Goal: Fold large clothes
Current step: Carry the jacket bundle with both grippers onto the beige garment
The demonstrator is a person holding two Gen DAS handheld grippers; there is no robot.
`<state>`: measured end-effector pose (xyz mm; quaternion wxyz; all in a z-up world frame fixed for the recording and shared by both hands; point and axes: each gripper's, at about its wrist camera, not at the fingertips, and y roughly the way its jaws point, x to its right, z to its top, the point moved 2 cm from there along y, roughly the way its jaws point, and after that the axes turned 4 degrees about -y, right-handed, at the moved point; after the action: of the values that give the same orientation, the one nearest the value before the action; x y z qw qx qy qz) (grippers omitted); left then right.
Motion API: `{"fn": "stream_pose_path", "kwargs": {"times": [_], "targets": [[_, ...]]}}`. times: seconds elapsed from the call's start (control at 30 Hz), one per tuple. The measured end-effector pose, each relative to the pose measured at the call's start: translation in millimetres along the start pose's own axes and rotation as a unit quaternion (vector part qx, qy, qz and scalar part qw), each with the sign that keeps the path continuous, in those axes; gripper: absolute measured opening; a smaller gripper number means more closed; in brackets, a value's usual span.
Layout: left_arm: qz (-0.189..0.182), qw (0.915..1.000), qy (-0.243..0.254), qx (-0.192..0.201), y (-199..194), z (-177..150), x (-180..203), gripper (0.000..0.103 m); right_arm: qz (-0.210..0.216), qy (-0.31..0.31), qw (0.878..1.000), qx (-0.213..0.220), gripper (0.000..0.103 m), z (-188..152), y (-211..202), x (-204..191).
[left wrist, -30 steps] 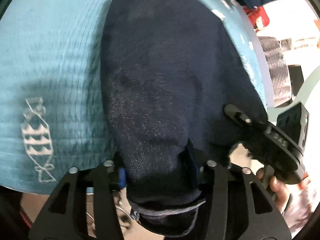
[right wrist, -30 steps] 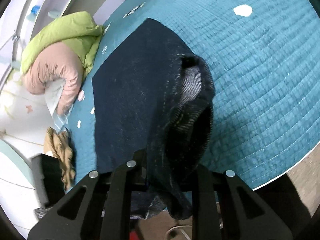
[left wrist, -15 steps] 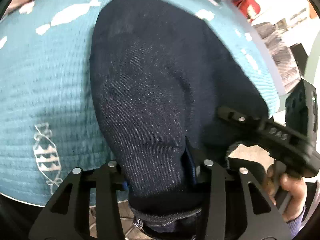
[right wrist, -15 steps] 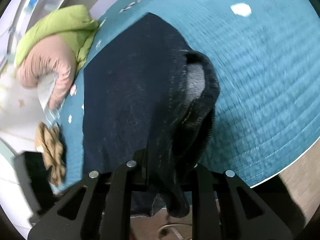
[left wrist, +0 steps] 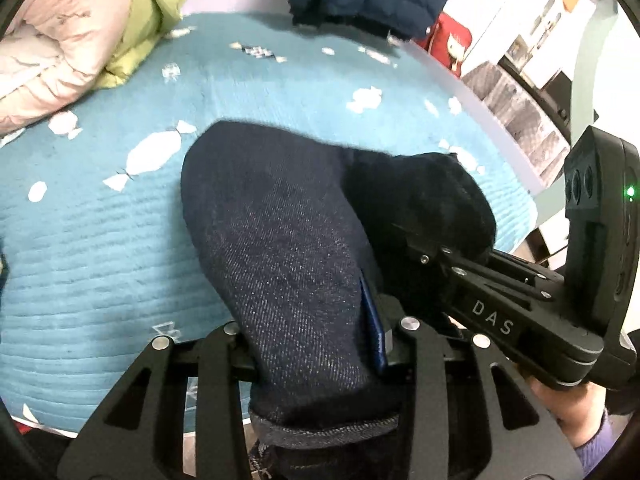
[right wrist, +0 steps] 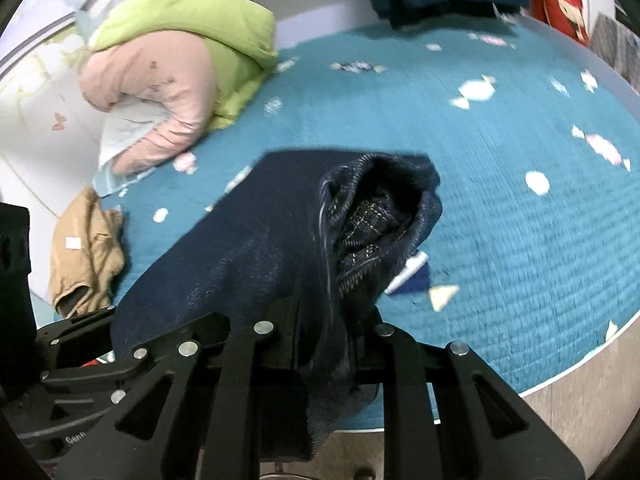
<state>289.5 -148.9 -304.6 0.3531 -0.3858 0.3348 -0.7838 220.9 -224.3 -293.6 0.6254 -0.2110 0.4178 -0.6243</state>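
Denim jeans (left wrist: 280, 248) now hang bunched at frame centre, lifted off the blue quilt (left wrist: 100, 240) they lay flat on a second ago, so a fold is underway. Left gripper (left wrist: 316, 340) and right gripper (right wrist: 320, 332) each clamp a jeans edge. Quilt stays open ahead; its edge (right wrist: 560, 376) runs lower right, pillows (right wrist: 172, 60) upper left.

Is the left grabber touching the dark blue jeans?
Touching. In the left wrist view the left gripper is shut on the dark blue jeans; the denim is pinched between its fingers and bunches out below them.
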Motion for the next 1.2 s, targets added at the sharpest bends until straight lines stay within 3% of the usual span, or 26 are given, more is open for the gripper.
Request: {"fn": "stream_pose_path", "kwargs": {"times": [0.3,0.47,0.63,0.77,0.8,0.9,1.03,1.1,1.17,1.2], "targets": [[0.011,0.9961,-0.033,0.081,-110,16,-66,0.036,0.060,-0.085,0.994,0.042,0.015,42,-21,-114],[0.043,0.9871,-0.059,0.143,-187,26,-129,0.036,0.124,-0.155,0.977,0.073,0.015,81,-19,-225],[0.108,0.9668,-0.088,0.214,-281,35,-214,0.036,0.202,-0.210,0.951,0.104,0.015,118,-3,-347],[0.188,0.9462,-0.087,0.248,-338,32,-283,0.036,0.268,-0.210,0.934,0.108,0.014,130,31,-425],[0.199,0.9443,-0.087,0.247,-343,30,-296,0.036,0.287,-0.198,0.933,0.090,0.014,127,52,-441],[0.231,0.9418,-0.101,0.222,-336,10,-355,0.036,0.285,-0.176,0.941,0.035,0.014,108,117,-462],[0.198,0.9465,-0.191,0.168,-279,-42,-439,0.038,0.254,-0.149,0.953,-0.067,0.014,58,206,-448],[0.194,0.9502,-0.196,0.145,-245,-68,-451,0.042,0.236,-0.148,0.957,-0.083,0.013,41,229,-435],[0.173,0.9534,-0.196,0.151,-231,-80,-449,0.052,0.238,-0.131,0.958,-0.092,0.013,33,238,-420],[0.167,0.9519,-0.205,0.154,-227,-84,-450,0.066,0.247,-0.114,0.957,-0.097,0.014,31,242,-410]]}}
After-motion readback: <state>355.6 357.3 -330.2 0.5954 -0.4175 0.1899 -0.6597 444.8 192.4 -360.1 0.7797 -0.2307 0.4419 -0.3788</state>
